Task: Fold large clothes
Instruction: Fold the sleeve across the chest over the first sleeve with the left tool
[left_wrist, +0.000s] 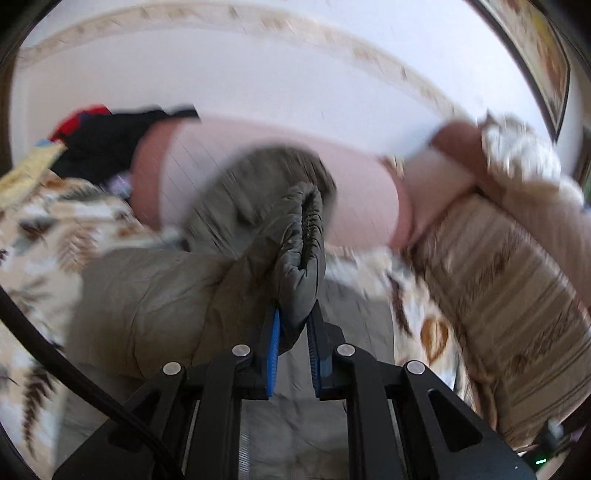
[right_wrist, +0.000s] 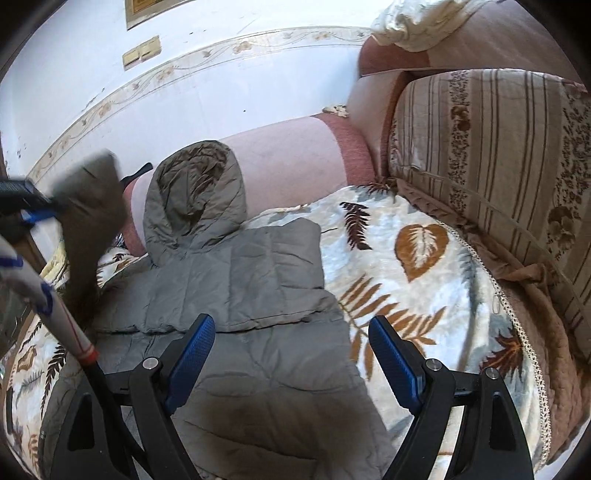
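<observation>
A grey quilted hooded jacket (right_wrist: 258, 288) lies flat on a leaf-patterned blanket (right_wrist: 413, 258), with its hood (right_wrist: 195, 195) propped against a pink bolster. My left gripper (left_wrist: 293, 323) is shut on the jacket's sleeve near the elastic cuff (left_wrist: 303, 236) and holds it lifted off the bed. In the right wrist view that left gripper (right_wrist: 33, 210) is at the far left, with the raised sleeve (right_wrist: 92, 210) blurred. My right gripper (right_wrist: 291, 325) hovers open over the jacket's right edge, with nothing between its fingers.
A pink bolster (right_wrist: 288, 158) runs along the white wall. A striped cushion (right_wrist: 480, 155) stands at the right. Dark and red clothes (left_wrist: 99, 136) are piled at the bolster's left end. A white sleeve (right_wrist: 37, 291) of the person crosses the left side.
</observation>
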